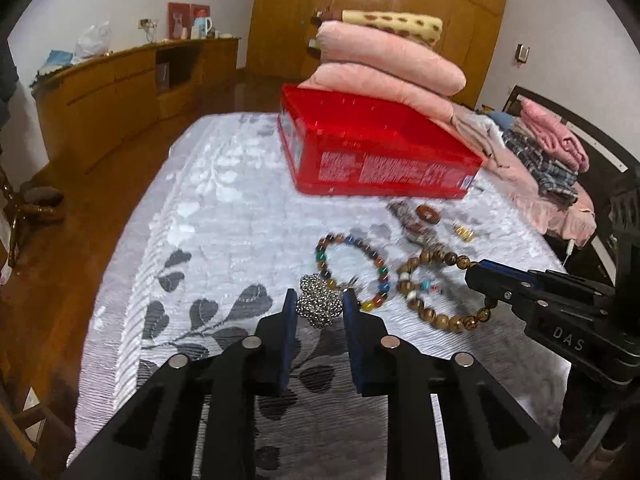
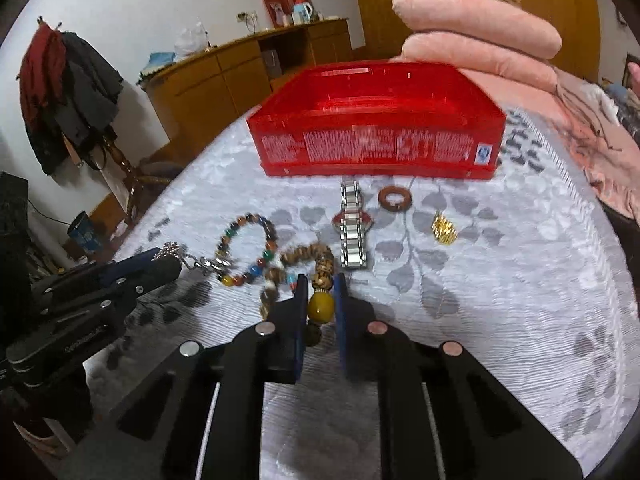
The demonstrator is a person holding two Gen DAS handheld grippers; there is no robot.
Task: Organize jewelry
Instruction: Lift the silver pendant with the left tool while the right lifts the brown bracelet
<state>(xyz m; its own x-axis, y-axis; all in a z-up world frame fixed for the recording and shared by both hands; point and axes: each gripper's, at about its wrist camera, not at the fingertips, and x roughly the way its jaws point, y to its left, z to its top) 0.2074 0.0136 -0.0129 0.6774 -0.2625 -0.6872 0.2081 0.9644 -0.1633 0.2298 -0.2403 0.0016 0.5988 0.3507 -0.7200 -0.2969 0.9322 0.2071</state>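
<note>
Right gripper (image 2: 320, 296) clamped on the amber bead of the wooden bead bracelet (image 2: 320, 268), lifting it off the bedspread (image 2: 480, 300). Left gripper (image 1: 319, 308) closed on the silver bead chain (image 1: 318, 304). Just beyond, lying flat: colourful bead bracelet (image 2: 246, 248), metal watch (image 2: 353, 226), wooden ring (image 2: 395, 198), gold ring (image 2: 444, 229). Farther back, red plastic box (image 2: 376, 148), open on top; behind, stacked pink quilts (image 2: 476, 36).

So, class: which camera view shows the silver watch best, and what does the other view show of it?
The right wrist view: the silver watch lies unobstructed before the red box, its metal links clear. In the left wrist view it is only a blurred shape beyond the bead bracelets.
</note>
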